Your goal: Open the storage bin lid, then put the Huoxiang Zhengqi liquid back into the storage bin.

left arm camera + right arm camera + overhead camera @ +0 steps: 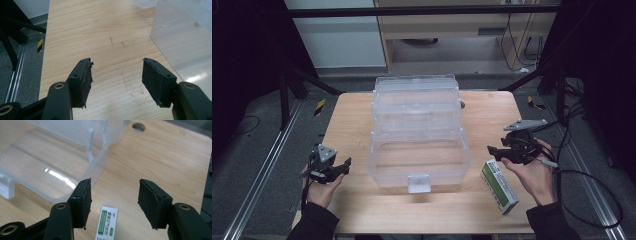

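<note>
High view: a clear plastic storage box [419,135] with stepped tiers sits at the middle of the wooden table [352,112]; its see-through walls make the inside hard to read, and whether anything lies in it cannot be told. At its front wall a small whitish latch [418,183] shows. At 4 o'clock from the box, just beside its near right corner, a green-and-white carton [499,186] lies flat; its print is too small to read. The right gripper [497,151] hangs over the table near the far end of the carton, at 3 o'clock from the box, with the right hand [534,172] wrapped under it and a cable [592,200] looping off the table edge. The left gripper [343,167] sits at 8 o'clock from the box, apart from it, held by the left hand [319,187]; both forearms are cut off by the bottom edge.

Left gripper view: the 2 jaws stand wide apart with nothing between them, over bare wood, and the box wall fills the 2 o'clock corner, cut off by the frame.

Right gripper view: the jaws are likewise spread and pinch nothing. The carton pokes up at 6 o'clock between and below them, its lower end cut off, not touching either pad. The box's rounded corner lies at 10 o'clock, and a round hole [138,127] in the table sits at 12 o'clock.
</note>
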Demonstrator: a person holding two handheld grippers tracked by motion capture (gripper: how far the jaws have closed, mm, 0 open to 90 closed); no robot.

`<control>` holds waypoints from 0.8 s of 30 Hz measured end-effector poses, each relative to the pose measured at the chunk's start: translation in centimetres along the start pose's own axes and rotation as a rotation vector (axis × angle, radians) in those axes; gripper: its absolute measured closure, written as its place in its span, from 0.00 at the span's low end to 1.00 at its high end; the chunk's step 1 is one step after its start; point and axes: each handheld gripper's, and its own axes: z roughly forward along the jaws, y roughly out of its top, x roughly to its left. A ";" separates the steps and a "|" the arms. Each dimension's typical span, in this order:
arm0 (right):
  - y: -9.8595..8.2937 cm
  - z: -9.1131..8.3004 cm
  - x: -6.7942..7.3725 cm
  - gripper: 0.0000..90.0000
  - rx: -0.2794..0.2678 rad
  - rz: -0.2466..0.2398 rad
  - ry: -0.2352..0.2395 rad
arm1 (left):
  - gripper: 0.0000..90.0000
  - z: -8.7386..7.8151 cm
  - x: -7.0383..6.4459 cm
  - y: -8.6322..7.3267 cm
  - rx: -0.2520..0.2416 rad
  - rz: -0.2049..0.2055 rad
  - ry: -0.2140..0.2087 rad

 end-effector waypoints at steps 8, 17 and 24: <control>-0.4 -1.0 -0.2 0.48 0.074 0.019 -0.010 | 0.44 0.1 0.4 0.0 -0.001 -0.010 -0.004; -1.0 -1.3 -0.3 0.46 0.131 0.032 0.003 | 0.43 -0.1 0.5 0.0 -0.002 -0.011 -0.001; -1.5 -1.3 -0.5 0.46 0.150 0.047 0.019 | 0.43 0.2 0.6 -0.2 0.015 -0.012 -0.004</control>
